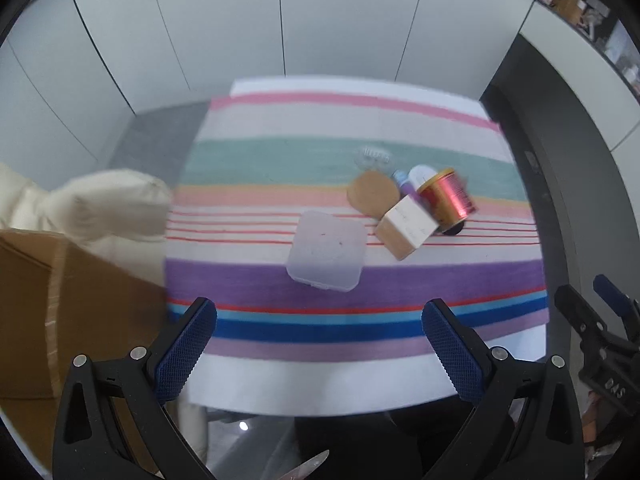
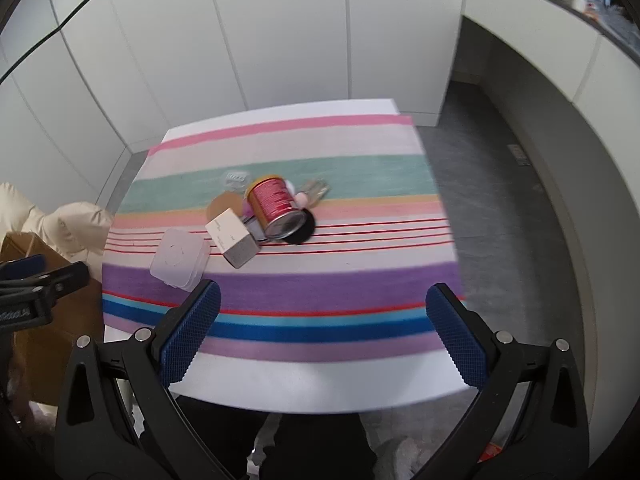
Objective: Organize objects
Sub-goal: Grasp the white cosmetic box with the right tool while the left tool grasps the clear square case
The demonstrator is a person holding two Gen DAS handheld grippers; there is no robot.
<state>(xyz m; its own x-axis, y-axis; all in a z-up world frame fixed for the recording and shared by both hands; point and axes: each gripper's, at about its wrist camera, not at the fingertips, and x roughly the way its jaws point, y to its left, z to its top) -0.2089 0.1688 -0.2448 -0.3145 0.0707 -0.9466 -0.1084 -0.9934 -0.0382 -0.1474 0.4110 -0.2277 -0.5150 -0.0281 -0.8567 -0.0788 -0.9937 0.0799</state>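
A translucent lidded plastic box (image 1: 327, 251) (image 2: 179, 258) lies on the striped tablecloth (image 1: 280, 280) (image 2: 320, 288). Right of it a pile holds a cream carton (image 1: 405, 227) (image 2: 236, 238), a red can on its side (image 1: 449, 196) (image 2: 277, 206), a round tan disc (image 1: 373, 193) (image 2: 224, 203), a clear lid (image 1: 373, 157) (image 2: 236, 178) and a black disc (image 2: 302, 226). My left gripper (image 1: 320, 328) is open and empty above the table's near edge. My right gripper (image 2: 323, 312) is open and empty, also over the near edge.
A cardboard box (image 1: 60, 300) (image 2: 52, 320) and a cream padded jacket (image 1: 100, 204) (image 2: 60, 224) sit left of the table. White cabinet panels (image 1: 280, 20) stand behind. Grey floor (image 2: 500, 200) and a white counter (image 2: 560, 40) lie to the right.
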